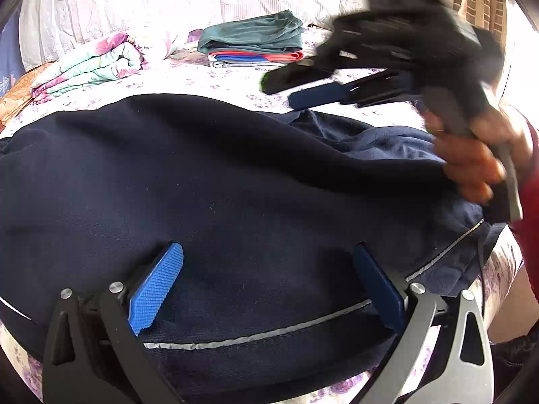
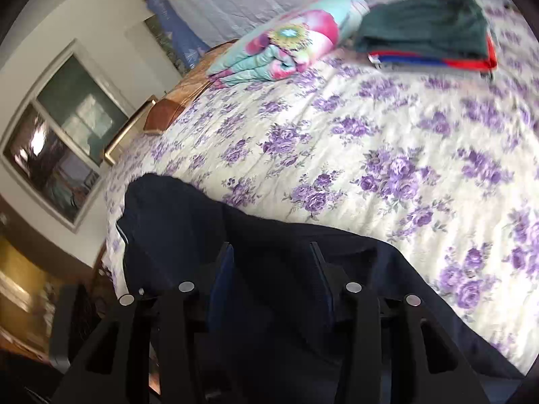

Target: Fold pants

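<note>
Dark navy pants (image 1: 219, 181) with a grey reflective stripe lie spread over the flowered bed. My left gripper (image 1: 269, 282) is open, its blue pads apart just above the cloth near the stripe, holding nothing. My right gripper (image 1: 286, 91) shows blurred at the upper right of the left wrist view, above the far edge of the pants, fingers apart. In the right wrist view the right gripper (image 2: 273, 279) hangs open over the navy pants (image 2: 256, 235), with cloth lying between and under the fingers but not pinched.
A stack of folded clothes (image 1: 252, 40), green on top of red and blue, sits at the back of the bed, also in the right wrist view (image 2: 427, 33). A rolled floral quilt (image 1: 91, 64) lies at the back left. The purple-flowered bedsheet (image 2: 370, 141) stretches beyond the pants.
</note>
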Available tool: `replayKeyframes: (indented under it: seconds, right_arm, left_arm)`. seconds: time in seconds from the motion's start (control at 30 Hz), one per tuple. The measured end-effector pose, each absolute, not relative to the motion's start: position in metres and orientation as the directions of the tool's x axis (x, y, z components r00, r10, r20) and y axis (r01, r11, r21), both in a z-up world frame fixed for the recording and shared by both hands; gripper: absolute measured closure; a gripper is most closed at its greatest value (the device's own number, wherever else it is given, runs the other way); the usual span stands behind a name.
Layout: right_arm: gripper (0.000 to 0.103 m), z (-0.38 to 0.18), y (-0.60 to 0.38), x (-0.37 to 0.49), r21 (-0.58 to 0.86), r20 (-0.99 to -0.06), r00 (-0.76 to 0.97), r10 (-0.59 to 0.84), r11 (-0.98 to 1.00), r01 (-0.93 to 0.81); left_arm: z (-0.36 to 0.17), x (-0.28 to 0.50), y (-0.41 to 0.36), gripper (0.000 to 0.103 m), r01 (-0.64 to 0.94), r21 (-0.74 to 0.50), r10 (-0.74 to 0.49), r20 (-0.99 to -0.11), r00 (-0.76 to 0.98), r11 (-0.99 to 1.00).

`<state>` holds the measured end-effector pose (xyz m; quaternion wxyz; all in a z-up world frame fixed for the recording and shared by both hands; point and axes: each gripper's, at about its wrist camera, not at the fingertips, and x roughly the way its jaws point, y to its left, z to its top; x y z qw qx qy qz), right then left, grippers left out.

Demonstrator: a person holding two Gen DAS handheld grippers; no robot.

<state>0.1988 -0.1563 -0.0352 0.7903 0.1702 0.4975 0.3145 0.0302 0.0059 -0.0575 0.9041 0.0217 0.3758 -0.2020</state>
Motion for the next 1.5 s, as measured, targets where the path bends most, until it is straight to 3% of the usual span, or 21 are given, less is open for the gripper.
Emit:
replayKeyframes:
  seconds: [0.1,0.43,0.5,0.6,0.7,0.8,0.9,1.0,1.1,1.3,1.4,1.43,1.47,1.5]
  right_arm:
    - [0.065,-0.063,-0.149,0.213,0.745,-0.612,0.186,0.768,0.640,-0.190]
    - [0.061,-0.076,-0.121,0.219,0.760,-0.607,0.207,0.767,0.637,-0.132]
    - [0.084,-0.066,-0.128,0.221,0.742,-0.600,0.290,0.746,0.654,-0.148]
    - [0.089,-0.051,-0.131,0.239,0.692,-0.613,0.365,0.701,0.699,-0.181]
    - [0.090,-0.068,-0.125,0.265,0.651,-0.679,0.321,0.660,0.744,-0.151]
    - [0.093,-0.091,-0.146,0.276,0.754,-0.616,0.268,0.741,0.653,-0.073]
    - [0.091,-0.083,-0.153,0.275,0.770,-0.595,0.238,0.767,0.629,-0.104]
    - [0.085,-0.055,-0.184,0.272,0.689,-0.646,0.370,0.667,0.719,-0.092]
    - [0.084,-0.029,-0.220,0.261,0.668,-0.628,0.496,0.599,0.743,-0.052]
    - [0.085,-0.007,-0.139,0.194,0.532,-0.634,0.410,0.656,0.755,-0.384]
    - [0.086,-0.041,-0.106,0.202,0.537,-0.699,0.301,0.648,0.754,-0.378]
    - [0.089,-0.057,-0.108,0.212,0.500,-0.739,0.314,0.596,0.798,-0.337]
    - [0.103,-0.073,-0.114,0.224,0.480,-0.759,0.333,0.559,0.827,-0.294]
    - [0.103,-0.081,-0.124,0.232,0.552,-0.719,0.326,0.613,0.790,-0.267]
  left_arm:
    - [-0.058,0.030,0.006,0.005,0.382,-0.113,-0.350,-0.688,0.636,0.917]
    - [-0.057,0.030,0.006,0.005,0.382,-0.118,-0.354,-0.685,0.637,0.917]
    - [-0.056,0.030,0.005,0.005,0.382,-0.117,-0.353,-0.685,0.637,0.917]
    - [-0.056,0.030,0.006,0.005,0.382,-0.121,-0.357,-0.682,0.638,0.916]
    - [-0.056,0.027,0.005,0.005,0.377,-0.124,-0.354,-0.683,0.639,0.918]
    - [-0.056,0.027,0.006,0.005,0.371,-0.128,-0.354,-0.682,0.640,0.920]
    - [-0.057,0.026,0.007,0.005,0.374,-0.124,-0.353,-0.682,0.641,0.919]
    - [-0.058,0.024,0.007,0.005,0.374,-0.122,-0.352,-0.679,0.644,0.919]
    - [-0.058,0.024,0.008,0.005,0.373,-0.125,-0.355,-0.676,0.646,0.919]
    - [-0.054,0.026,0.012,0.005,0.348,-0.131,-0.339,-0.681,0.649,0.928]
    - [-0.053,0.029,0.022,0.005,0.313,-0.130,-0.311,-0.694,0.649,0.941]
    - [-0.055,0.031,0.024,0.005,0.306,-0.122,-0.299,-0.703,0.645,0.944]
    - [-0.055,0.032,0.025,0.005,0.304,-0.118,-0.295,-0.708,0.642,0.945]
    - [-0.054,0.030,0.027,0.005,0.287,-0.103,-0.273,-0.710,0.649,0.952]
